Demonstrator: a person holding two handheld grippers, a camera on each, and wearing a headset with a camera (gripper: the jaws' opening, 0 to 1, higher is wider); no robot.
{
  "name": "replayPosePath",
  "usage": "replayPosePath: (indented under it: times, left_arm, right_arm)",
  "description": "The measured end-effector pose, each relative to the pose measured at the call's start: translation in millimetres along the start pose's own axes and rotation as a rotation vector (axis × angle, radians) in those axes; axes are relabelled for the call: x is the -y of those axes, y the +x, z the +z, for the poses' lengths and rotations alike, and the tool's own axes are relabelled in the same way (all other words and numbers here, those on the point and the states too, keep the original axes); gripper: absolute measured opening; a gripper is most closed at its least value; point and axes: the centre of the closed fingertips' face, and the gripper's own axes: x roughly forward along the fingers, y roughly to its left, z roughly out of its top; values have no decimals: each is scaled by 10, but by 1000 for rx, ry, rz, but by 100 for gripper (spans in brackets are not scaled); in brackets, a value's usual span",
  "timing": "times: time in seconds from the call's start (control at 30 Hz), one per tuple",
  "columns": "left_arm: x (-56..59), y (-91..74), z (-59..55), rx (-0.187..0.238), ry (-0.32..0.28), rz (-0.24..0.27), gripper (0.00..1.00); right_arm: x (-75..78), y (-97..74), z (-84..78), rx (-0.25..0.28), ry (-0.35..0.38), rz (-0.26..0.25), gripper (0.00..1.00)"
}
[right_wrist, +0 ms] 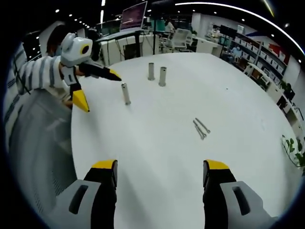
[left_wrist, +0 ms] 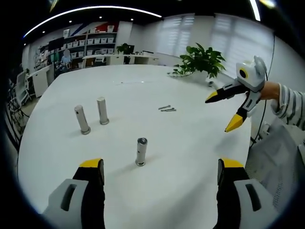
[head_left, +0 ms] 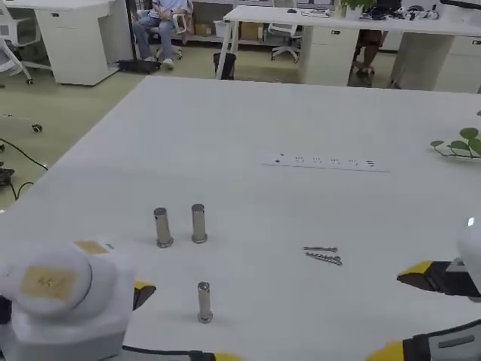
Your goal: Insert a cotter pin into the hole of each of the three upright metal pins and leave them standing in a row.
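Note:
Three upright metal pins stand on the white table (head_left: 248, 120): two side by side (head_left: 162, 227) (head_left: 198, 223) and a third (head_left: 204, 302) nearer me. A few cotter pins (head_left: 323, 254) lie flat to the right of them. My left gripper (head_left: 180, 323) is at the lower left, open and holding nothing, with the near pin (left_wrist: 141, 151) just ahead between its jaws. My right gripper (head_left: 397, 312) is at the lower right, open and holding nothing, and the cotter pins (right_wrist: 200, 129) lie ahead of it. The right gripper view also has the left gripper (right_wrist: 100, 93) beside the near pin (right_wrist: 126, 93).
A white power strip (head_left: 327, 162) lies farther back on the table. A potted plant (head_left: 460, 145) stands at the right edge. Beyond the table are desks, office chairs and a seated person (head_left: 161, 30).

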Motion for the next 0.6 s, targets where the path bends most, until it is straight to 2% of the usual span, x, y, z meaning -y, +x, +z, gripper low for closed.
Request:
replayPosePath:
  times: [0.23, 0.47, 0.6]
  left_arm:
    - [-18, 14, 3, -2, -13, 10, 100]
    - [-29, 14, 4, -5, -21, 21, 100]
    - [-34, 10, -45, -26, -23, 27, 100]
  right_arm:
    - [96, 167, 1, -11, -3, 30, 74]
    - [153, 318, -18, -47, -61, 54, 74]
    - [201, 378, -23, -67, -82, 67, 73]
